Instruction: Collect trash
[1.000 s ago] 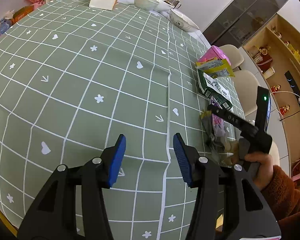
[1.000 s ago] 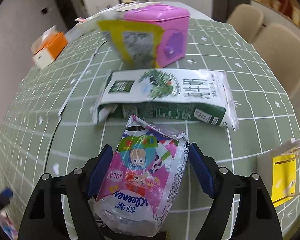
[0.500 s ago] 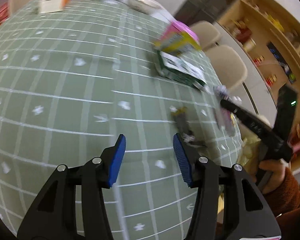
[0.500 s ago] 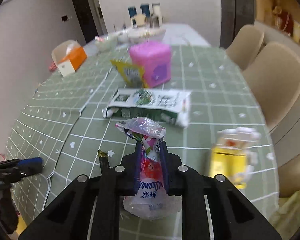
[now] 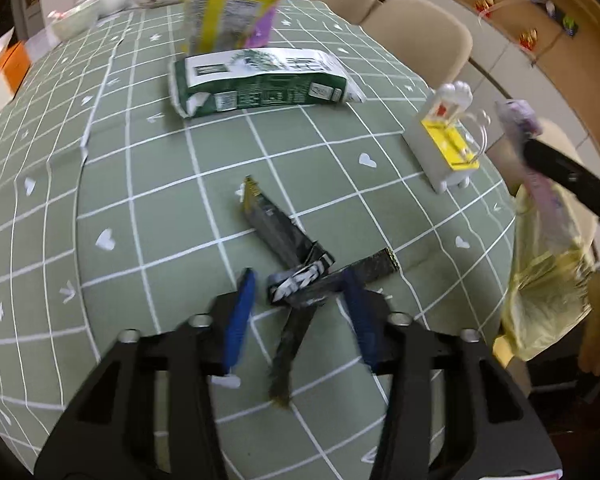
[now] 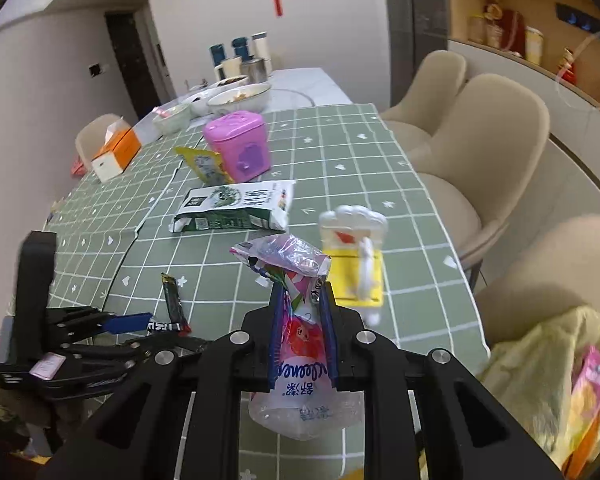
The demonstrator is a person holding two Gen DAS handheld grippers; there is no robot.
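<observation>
Your right gripper (image 6: 302,320) is now clamped on the pink tissue packet (image 6: 302,344), which a second ago lay flat on the desk between wide-open jaws; the packet is pinched at its middle and lifted clear of the green checked cloth, its crumpled top standing above the fingertips and its clear lower end hanging below them. The pick-up of this piece can therefore be judged complete, with only the drop remaining. To the lower right of that view, beyond the desk's near edge, a pale yellow bag (image 6: 540,364) holds a pink wrapper (image 6: 592,380); it is probably the collection bag. Your left gripper (image 5: 300,312), which earlier hung over bare cloth, has swung toward the near right part of the desk and stands wide open, its blue pads straddling a cluster of dark snack wrappers (image 5: 300,276); one strip runs back between the fingers, another long wrapper (image 5: 276,226) extends away from them. The pads have not closed, so these wrappers are judged the next target. Farther out, toward the middle of the desk (image 5: 140,208), a green-and-white carton (image 5: 260,80) lies on its side; behind it a yellow packet (image 5: 224,16) leans against a pink container (image 6: 240,146). Near the right edge stands a small white and yellow box (image 5: 448,140). An orange tissue box (image 6: 116,154) and several bowls (image 6: 240,98) occupy the far end.
</observation>
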